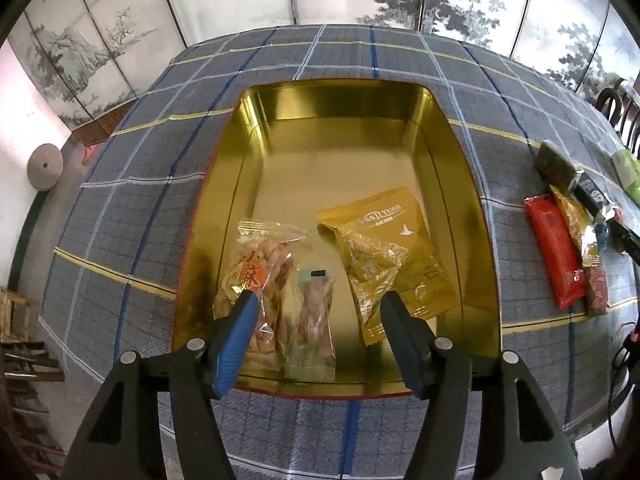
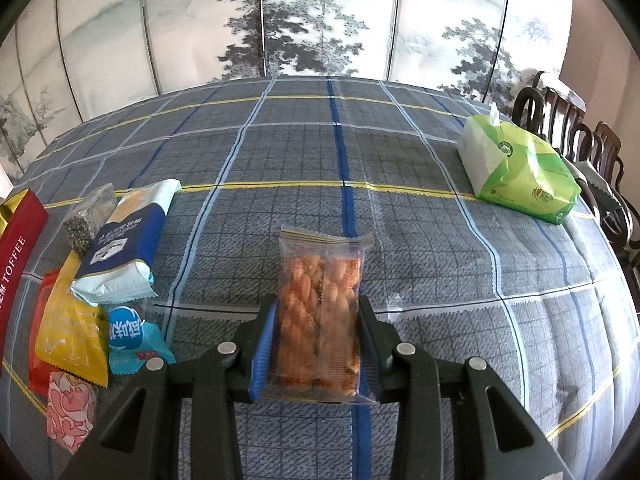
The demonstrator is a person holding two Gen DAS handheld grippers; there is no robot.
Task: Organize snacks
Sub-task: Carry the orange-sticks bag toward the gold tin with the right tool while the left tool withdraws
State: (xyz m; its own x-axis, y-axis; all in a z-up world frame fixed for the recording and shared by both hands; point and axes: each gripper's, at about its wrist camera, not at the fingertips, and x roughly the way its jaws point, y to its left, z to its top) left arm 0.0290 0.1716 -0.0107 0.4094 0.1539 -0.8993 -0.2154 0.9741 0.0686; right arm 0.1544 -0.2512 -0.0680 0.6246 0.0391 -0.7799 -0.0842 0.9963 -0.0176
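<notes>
An open gold tin stands on the plaid tablecloth in the left wrist view. Inside it lie a clear packet of fried twists with an orange label, a small clear packet with a pale green top and a gold foil packet. My left gripper hangs open above the tin's near end; the small packet lies below the gap and neither pad touches it. In the right wrist view my right gripper is shut on a clear packet of orange fried twists, held above the cloth.
Loose snacks lie left of the right gripper: a blue-and-white packet, a yellow one, a light blue one, a pink one. The tin's red wall stands beyond them. A green tissue pack and chairs are at the right.
</notes>
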